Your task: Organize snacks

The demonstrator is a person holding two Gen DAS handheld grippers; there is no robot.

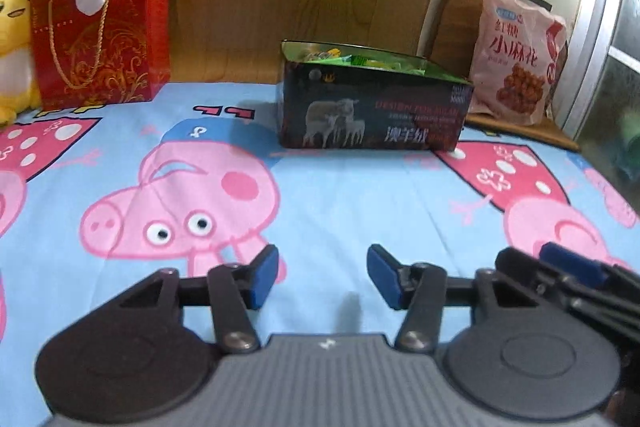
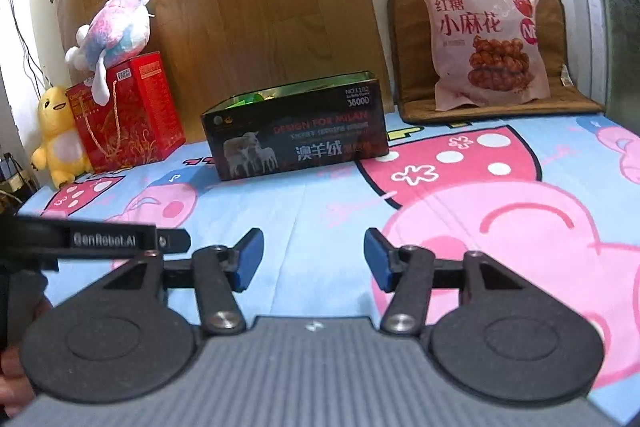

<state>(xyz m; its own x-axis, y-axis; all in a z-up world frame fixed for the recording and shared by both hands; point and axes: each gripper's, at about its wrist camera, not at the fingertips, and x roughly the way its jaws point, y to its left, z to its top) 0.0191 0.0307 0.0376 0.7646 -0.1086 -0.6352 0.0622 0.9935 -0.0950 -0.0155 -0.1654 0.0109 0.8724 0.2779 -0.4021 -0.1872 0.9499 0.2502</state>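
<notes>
In the left wrist view the left tongs (image 1: 323,277) are held wide apart and empty above the bed sheet (image 1: 340,195), and the pink snack bag (image 1: 516,59) is seen propped on a brown cushion (image 1: 456,15) right of the dark box (image 1: 374,107) — soft, light and crinkly, it is judged. In the right wrist view the right tongs (image 2: 314,259) are likewise spread and empty; the bag (image 2: 486,35) — glossy pink, printed with fried twists — is best pinched at its sealed top edge, since the contents are probably brittle.

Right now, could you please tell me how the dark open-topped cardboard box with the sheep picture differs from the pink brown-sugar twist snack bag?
The dark open-topped cardboard box is rigid and rectangular; the pink snack bag is soft and puffy. The box sits flat on the cartoon pig bedsheet; the bag leans upright on a brown cushion. The box is open, green packets showing inside; the bag looks sealed. Both sit at the far side of the bed, untouched by either tool.
</notes>
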